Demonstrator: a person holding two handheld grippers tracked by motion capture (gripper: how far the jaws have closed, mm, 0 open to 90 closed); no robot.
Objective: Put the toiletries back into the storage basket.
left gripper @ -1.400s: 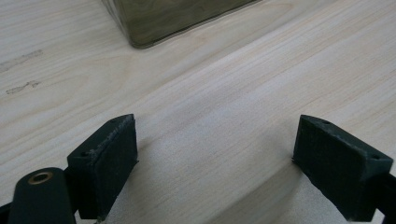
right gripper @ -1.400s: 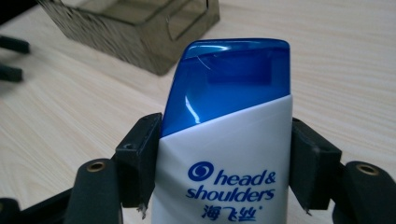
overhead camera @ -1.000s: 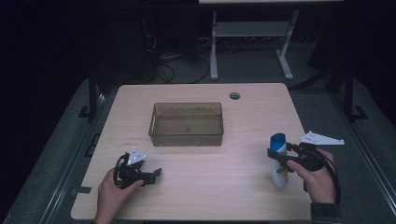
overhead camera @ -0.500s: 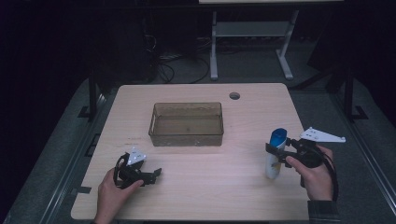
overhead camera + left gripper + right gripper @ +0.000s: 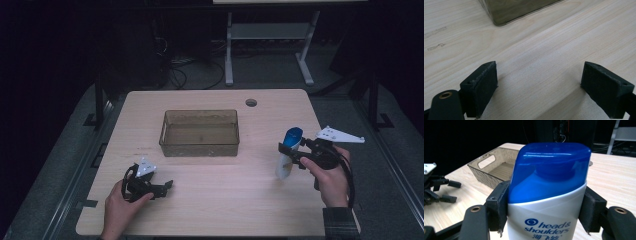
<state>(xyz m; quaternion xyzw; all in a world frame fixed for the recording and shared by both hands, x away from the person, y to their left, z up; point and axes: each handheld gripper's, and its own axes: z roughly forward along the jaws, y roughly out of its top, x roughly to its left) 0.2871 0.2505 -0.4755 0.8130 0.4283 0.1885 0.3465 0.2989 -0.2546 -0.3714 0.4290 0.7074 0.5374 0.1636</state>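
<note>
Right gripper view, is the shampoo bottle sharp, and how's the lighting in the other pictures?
Right gripper view: shampoo bottle sharp, with soft glare on its blue cap. High view: table lit, surroundings nearly black. Left gripper view: even light, gripper pads slightly soft.

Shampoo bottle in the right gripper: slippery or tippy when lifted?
Probably slippery: the shampoo bottle looks glossy and smooth where the right gripper clamps it, just under the blue cap. Likely stiff, since the walls show no denting. Tall and narrow, so it may tip if set down carelessly.
</note>
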